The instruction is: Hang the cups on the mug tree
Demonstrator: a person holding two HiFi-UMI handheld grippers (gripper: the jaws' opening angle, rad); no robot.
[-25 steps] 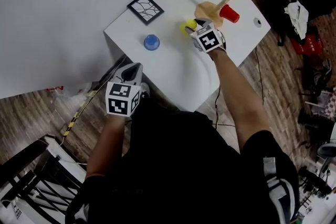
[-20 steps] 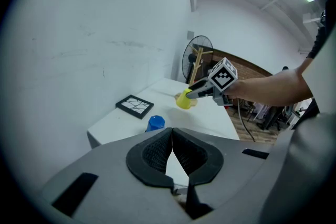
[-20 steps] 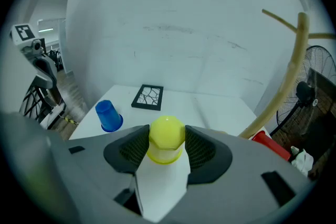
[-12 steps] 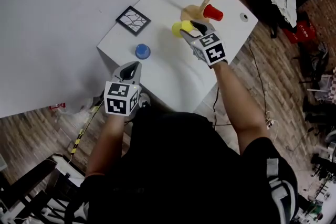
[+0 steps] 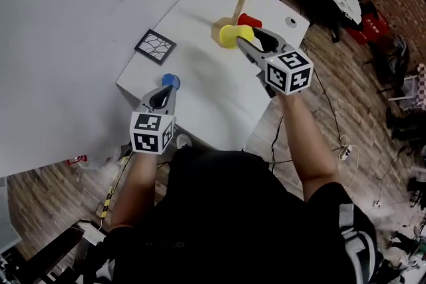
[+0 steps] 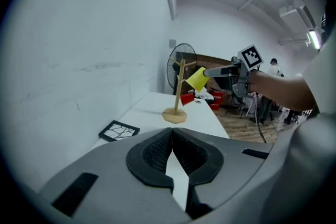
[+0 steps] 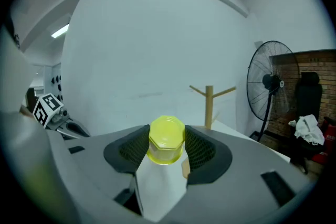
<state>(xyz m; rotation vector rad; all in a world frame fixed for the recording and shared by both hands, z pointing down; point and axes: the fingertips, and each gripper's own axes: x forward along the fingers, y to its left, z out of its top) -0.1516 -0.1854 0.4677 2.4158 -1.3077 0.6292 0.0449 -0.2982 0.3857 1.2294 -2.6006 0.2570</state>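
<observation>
Items on and about the white desk (image 5: 206, 76), all placed by the wooden mug tree (image 5: 239, 0):

- Mug tree: is standing upright on its base near the far end of the desk, upper pegs bare.
- Yellow cup (image 5: 229, 36): is hanging in the air just beside the tree's trunk, off the desk, gripped on both sides.
- Right tongs (image 5: 247, 38): are grasping the yellow cup, pads pressing its walls, its closed bottom facing back along them.
- Red cup (image 5: 247, 20): is sitting close against the trunk, low, just above the base; whether a peg is carrying it I cannot tell.
- Blue cup (image 5: 170, 80): is resting on the desk, well apart from the tree, at the opposite end.
- Left tongs (image 5: 164, 94): are clenched tip to tip on nothing, hovering far from the tree, just beside the blue cup.
- Black-framed tile (image 5: 155, 46): is lying flat, well apart from the tree.
- Floor fan (image 7: 270, 86): is standing beyond the tree, off the desk.
</observation>
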